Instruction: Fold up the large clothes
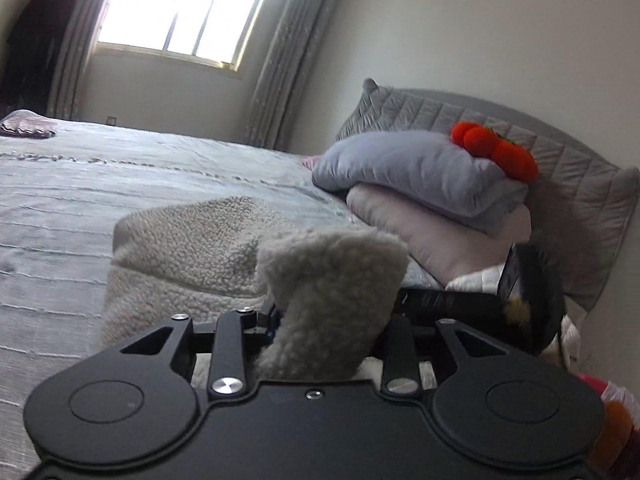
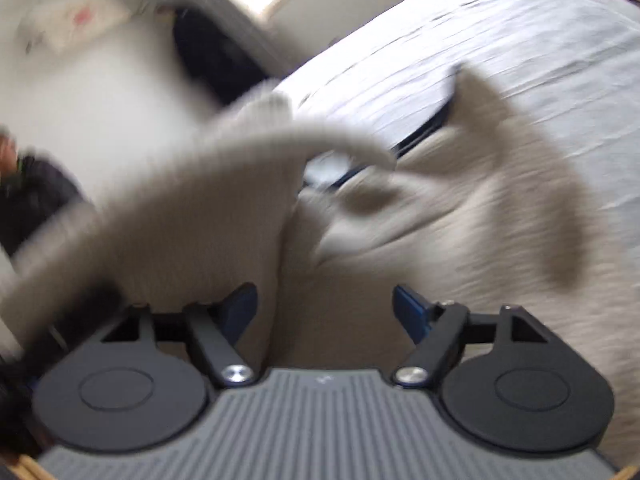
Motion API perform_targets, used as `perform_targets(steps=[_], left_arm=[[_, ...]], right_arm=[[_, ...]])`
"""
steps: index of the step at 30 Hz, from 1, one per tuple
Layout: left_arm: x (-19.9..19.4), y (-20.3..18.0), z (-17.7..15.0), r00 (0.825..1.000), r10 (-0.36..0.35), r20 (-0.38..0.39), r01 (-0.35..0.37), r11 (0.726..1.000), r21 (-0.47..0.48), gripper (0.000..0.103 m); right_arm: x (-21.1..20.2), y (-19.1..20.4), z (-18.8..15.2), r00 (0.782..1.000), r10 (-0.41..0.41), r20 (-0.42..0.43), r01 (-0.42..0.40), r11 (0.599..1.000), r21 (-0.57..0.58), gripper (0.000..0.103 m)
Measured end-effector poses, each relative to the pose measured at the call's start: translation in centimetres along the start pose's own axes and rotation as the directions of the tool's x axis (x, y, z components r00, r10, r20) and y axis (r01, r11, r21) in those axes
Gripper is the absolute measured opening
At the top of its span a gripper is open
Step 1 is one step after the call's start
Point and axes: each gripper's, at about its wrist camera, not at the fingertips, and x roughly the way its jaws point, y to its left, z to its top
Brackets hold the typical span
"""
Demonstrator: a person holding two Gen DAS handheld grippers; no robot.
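Note:
A cream fleece garment (image 1: 188,248) lies bunched on the grey bedspread (image 1: 80,184). In the left wrist view my left gripper (image 1: 324,320) is shut on a thick fold of the fleece (image 1: 332,280), which stands up between the jaws and hides the fingertips. In the right wrist view, which is motion-blurred, my right gripper (image 2: 324,304) is open just above the garment (image 2: 460,240), its blue pads (image 2: 408,308) wide apart with fleece beneath them. A sleeve (image 2: 224,168) hangs across the left. The other gripper's dark body (image 2: 424,132) shows by the fleece.
Stacked grey and pink pillows (image 1: 424,184) with an orange plush toy (image 1: 496,152) lean on the grey headboard (image 1: 560,160) at right. A window (image 1: 180,8) with curtains is behind. A folded dark cloth (image 1: 24,128) lies at the bed's far left.

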Motion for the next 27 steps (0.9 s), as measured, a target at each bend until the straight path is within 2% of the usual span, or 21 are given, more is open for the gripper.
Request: perform_targets(steps=[3, 4, 5, 7, 9, 13, 15, 17, 19, 20, 22, 23, 25, 27], left_arm=[[1.8, -1.8, -2.4, 0.998, -0.014, -0.057, 0.017, 0.999, 0.051, 0.032], [1.9, -2.5, -3.3, 0.997, -0.011, -0.073, 0.017, 0.997, 0.075, 0.033], [2.2, -2.8, -3.9, 0.996, -0.012, -0.088, 0.02, 0.996, 0.088, 0.033], [2.0, -3.1, -4.6, 0.997, -0.008, -0.083, 0.018, 0.993, 0.114, 0.033], [1.6, -3.0, -4.6, 0.997, -0.004, -0.077, 0.013, 0.993, 0.119, 0.033], [1.6, -2.7, -4.1, 0.994, -0.023, -0.107, 0.035, 0.992, 0.118, 0.033], [2.0, -3.1, -3.8, 0.992, -0.027, -0.121, 0.042, 0.991, 0.128, 0.033], [2.3, -3.1, -3.5, 0.991, -0.027, -0.134, 0.046, 0.989, 0.138, 0.033], [3.0, -3.1, -3.2, 0.987, -0.032, -0.155, 0.052, 0.991, 0.125, 0.033], [3.4, -3.0, -3.1, 0.984, -0.036, -0.173, 0.057, 0.992, 0.116, 0.033], [4.3, -3.1, -3.2, 0.981, -0.043, -0.19, 0.067, 0.99, 0.122, 0.033], [4.7, -3.1, -3.3, 0.98, -0.046, -0.194, 0.07, 0.99, 0.123, 0.034], [5.1, -3.3, -3.5, 0.98, -0.048, -0.192, 0.075, 0.988, 0.136, 0.035], [5.1, -3.6, -3.8, 0.982, -0.049, -0.185, 0.078, 0.985, 0.153, 0.036]], right_arm=[[-3.2, -4.3, 1.2, 0.995, 0.07, 0.065, -0.081, 0.981, 0.179, 0.083], [-3.6, -5.4, 1.2, 0.993, 0.094, 0.075, -0.108, 0.968, 0.227, 0.089], [-3.7, -6.3, 1.1, 0.988, 0.128, 0.083, -0.146, 0.951, 0.272, 0.099], [-3.0, -8.0, 0.8, 0.969, 0.228, 0.089, -0.245, 0.894, 0.374, 0.099], [-2.4, -8.3, 0.6, 0.955, 0.28, 0.096, -0.294, 0.864, 0.408, 0.099], [1.4, -6.3, 2.8, 0.956, 0.293, 0.014, -0.278, 0.888, 0.367, 0.098], [3.8, -4.7, 4.7, 0.962, 0.271, -0.022, -0.25, 0.916, 0.314, 0.089], [4.9, -3.5, 6.9, 0.975, 0.22, -0.033, -0.203, 0.942, 0.267, 0.085], [5.3, -3.0, 9.0, 0.986, 0.167, -0.018, -0.157, 0.957, 0.242, 0.077], [5.0, -3.0, 10.2, 0.992, 0.127, 0.017, -0.128, 0.968, 0.214, 0.073], [3.4, -3.8, 12.0, 0.99, 0.04, 0.138, -0.066, 0.979, 0.193, 0.073], [2.5, -4.4, 12.6, 0.985, 0.022, 0.17, -0.057, 0.977, 0.207, 0.073], [1.1, -5.8, 12.8, 0.987, 0.0, 0.16, -0.04, 0.968, 0.247, 0.074], [-0.2, -6.1, 11.3, 0.996, -0.003, 0.089, -0.015, 0.979, 0.202, 0.078]])
